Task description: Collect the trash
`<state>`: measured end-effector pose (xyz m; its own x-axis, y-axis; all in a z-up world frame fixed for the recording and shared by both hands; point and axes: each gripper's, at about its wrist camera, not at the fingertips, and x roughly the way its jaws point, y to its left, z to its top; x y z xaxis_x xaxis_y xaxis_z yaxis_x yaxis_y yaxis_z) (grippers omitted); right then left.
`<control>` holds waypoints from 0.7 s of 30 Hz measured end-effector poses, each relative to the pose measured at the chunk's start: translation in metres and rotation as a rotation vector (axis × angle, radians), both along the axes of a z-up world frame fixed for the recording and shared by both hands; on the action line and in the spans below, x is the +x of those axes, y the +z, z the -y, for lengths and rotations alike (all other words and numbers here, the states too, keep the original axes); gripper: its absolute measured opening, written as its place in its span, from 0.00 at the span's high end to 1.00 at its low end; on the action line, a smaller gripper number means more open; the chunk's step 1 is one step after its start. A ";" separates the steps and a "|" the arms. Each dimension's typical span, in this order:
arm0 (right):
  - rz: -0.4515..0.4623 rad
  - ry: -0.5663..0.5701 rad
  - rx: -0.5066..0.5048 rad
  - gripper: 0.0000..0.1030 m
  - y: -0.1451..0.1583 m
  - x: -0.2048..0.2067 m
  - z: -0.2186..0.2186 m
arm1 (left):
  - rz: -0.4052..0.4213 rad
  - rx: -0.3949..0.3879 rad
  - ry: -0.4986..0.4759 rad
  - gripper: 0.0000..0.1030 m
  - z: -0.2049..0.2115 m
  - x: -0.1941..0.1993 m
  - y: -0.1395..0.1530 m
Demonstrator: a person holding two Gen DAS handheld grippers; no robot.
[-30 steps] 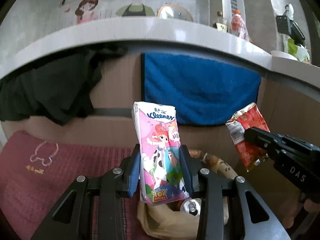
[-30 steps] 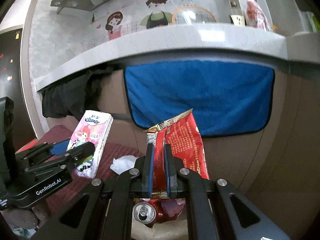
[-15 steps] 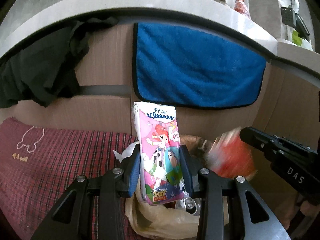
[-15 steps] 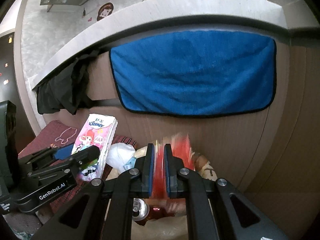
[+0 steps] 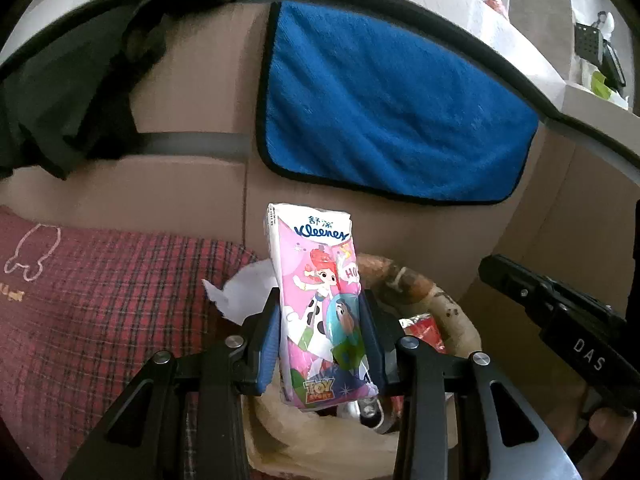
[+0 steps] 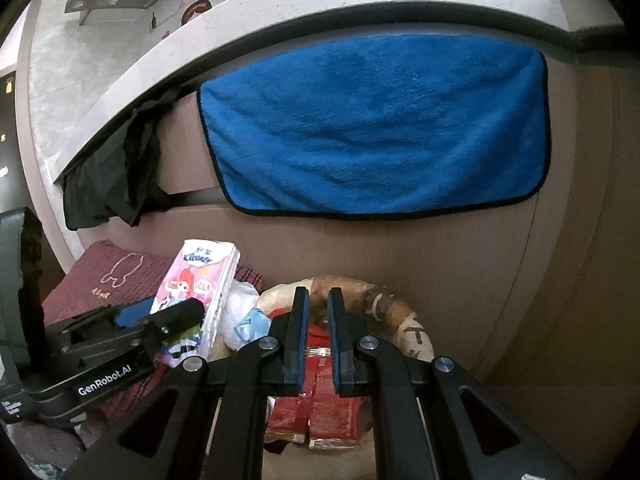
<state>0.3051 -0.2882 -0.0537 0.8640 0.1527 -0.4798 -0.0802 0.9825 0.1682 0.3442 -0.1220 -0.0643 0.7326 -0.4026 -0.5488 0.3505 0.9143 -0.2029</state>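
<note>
1. The left gripper (image 5: 320, 294) was clamped at a middling width on a pink cartoon-printed Kleenex tissue pack (image 5: 316, 280), its blue pads pressed against the pack's two long sides.
2. The pack stood nearly upright in the jaws, its white top well above the fingertips, over the near left edge of a beige plastic trash bag with a rolled brown-printed rim (image 5: 452, 308).
3. The right gripper (image 6: 318, 292) was drawn narrow. A red foil snack wrapper (image 6: 320, 412) sat low between its pads by a crimped edge, apparently pinched there, and the rest hung down into the bag's mouth.
4. Inside the bag lay crumpled white and pale-blue paper (image 6: 244, 320), and the silver top of a drink can (image 5: 366, 410) showed under the tissue pack.
5. A crumpled white tissue (image 5: 244, 288) lay at the bag's left rim, on a dark red plaid cloth (image 5: 100, 300) spread to the left.
6. Behind the bag rose a tan wooden panel with a blue fleece towel edged in black (image 6: 372, 128) hanging from the pale counter edge, and a black garment (image 5: 68, 92) draped further left.
</note>
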 end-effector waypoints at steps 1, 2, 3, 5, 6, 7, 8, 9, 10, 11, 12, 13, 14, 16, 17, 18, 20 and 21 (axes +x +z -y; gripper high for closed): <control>0.001 -0.001 -0.001 0.92 0.000 0.000 0.000 | -0.009 -0.009 -0.017 0.63 0.002 0.002 -0.002; 0.001 -0.003 -0.002 0.92 0.000 -0.001 0.000 | -0.025 -0.023 -0.047 0.61 0.003 0.004 -0.004; 0.001 -0.004 -0.002 0.92 0.000 -0.001 0.000 | -0.035 -0.032 -0.062 0.58 0.004 0.006 -0.005; 0.000 -0.013 -0.003 0.92 0.000 -0.003 0.001 | -0.059 -0.052 -0.087 0.46 0.004 0.009 -0.009; -0.002 -0.019 -0.002 0.92 0.000 -0.004 0.002 | -0.065 -0.052 -0.089 0.42 0.004 0.010 -0.010; -0.003 -0.027 0.003 0.92 0.000 -0.006 0.002 | -0.072 -0.051 -0.094 0.42 0.004 0.010 -0.010; -0.005 -0.028 0.009 0.90 0.000 -0.007 0.003 | -0.073 -0.051 -0.094 0.42 0.002 0.009 -0.009; -0.010 -0.032 0.015 0.89 0.000 -0.009 0.004 | -0.072 -0.052 -0.091 0.42 0.001 0.009 -0.008; -0.015 -0.038 0.019 0.88 0.000 -0.011 0.005 | -0.067 -0.056 -0.081 0.42 -0.002 0.007 -0.006; -0.018 -0.041 0.022 0.87 0.000 -0.012 0.005 | -0.064 -0.060 -0.072 0.42 -0.005 0.006 -0.004; -0.021 -0.044 0.027 0.87 0.000 -0.015 0.005 | -0.060 -0.063 -0.057 0.42 -0.009 0.004 -0.001; -0.024 -0.046 0.033 0.86 0.000 -0.018 0.005 | -0.055 -0.062 -0.036 0.42 -0.015 0.000 0.003; -0.029 -0.047 0.041 0.83 0.000 -0.023 0.005 | -0.049 -0.058 -0.018 0.42 -0.021 -0.005 0.007; -0.028 -0.045 0.054 0.80 0.003 -0.035 0.002 | -0.029 -0.040 0.023 0.42 -0.032 -0.019 0.016; -0.024 -0.043 0.057 0.78 0.004 -0.041 0.000 | -0.021 -0.037 0.038 0.42 -0.038 -0.027 0.021; -0.021 -0.043 0.058 0.78 0.006 -0.047 -0.003 | -0.012 -0.034 0.054 0.42 -0.045 -0.037 0.025; -0.015 -0.033 0.060 0.77 0.011 -0.063 -0.010 | 0.002 -0.022 0.080 0.42 -0.057 -0.060 0.035; -0.011 -0.027 0.061 0.76 0.013 -0.071 -0.015 | 0.008 -0.017 0.096 0.42 -0.063 -0.070 0.040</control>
<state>0.2337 -0.2736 -0.0405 0.8628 0.1585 -0.4800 -0.0516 0.9722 0.2282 0.2737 -0.0590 -0.0240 0.7726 -0.3399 -0.5363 0.2632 0.9401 -0.2166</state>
